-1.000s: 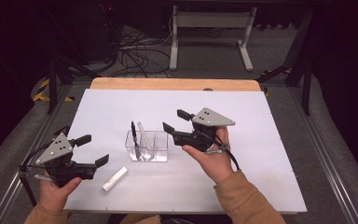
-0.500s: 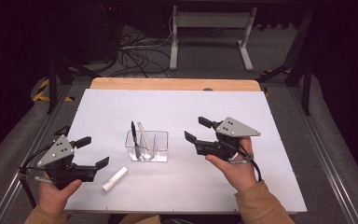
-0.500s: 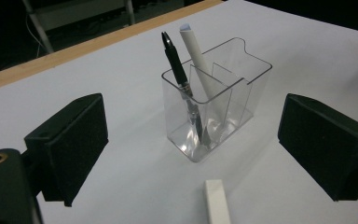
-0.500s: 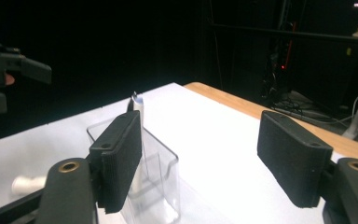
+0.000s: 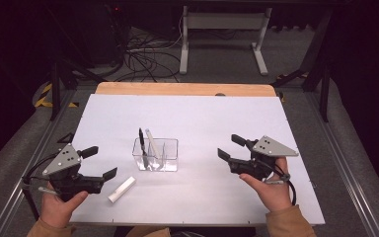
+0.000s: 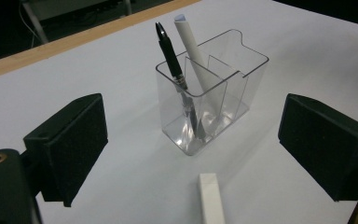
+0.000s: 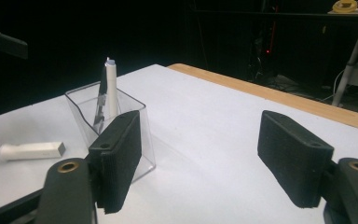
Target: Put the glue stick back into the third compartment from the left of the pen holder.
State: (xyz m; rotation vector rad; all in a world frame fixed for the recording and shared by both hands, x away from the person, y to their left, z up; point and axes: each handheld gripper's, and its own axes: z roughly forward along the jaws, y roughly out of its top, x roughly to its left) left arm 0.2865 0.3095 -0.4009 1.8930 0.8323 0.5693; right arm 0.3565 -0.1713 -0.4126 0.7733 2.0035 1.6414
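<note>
High view | clear holder [image 5: 156, 155] between left gripper [image 5: 100, 163] and right gripper [image 5: 229, 146], apart | both fingers spread, empty

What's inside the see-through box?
The clear box holds a black pen and a white pen, both leaning. Nothing hides inside; its walls are clear.

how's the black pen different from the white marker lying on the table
The black pen stands tilted inside the clear holder; the white marker lies flat on the table, outside the holder. The black pen is slim and dark; the white marker is thicker and pale. Neither is held by a gripper.
</note>
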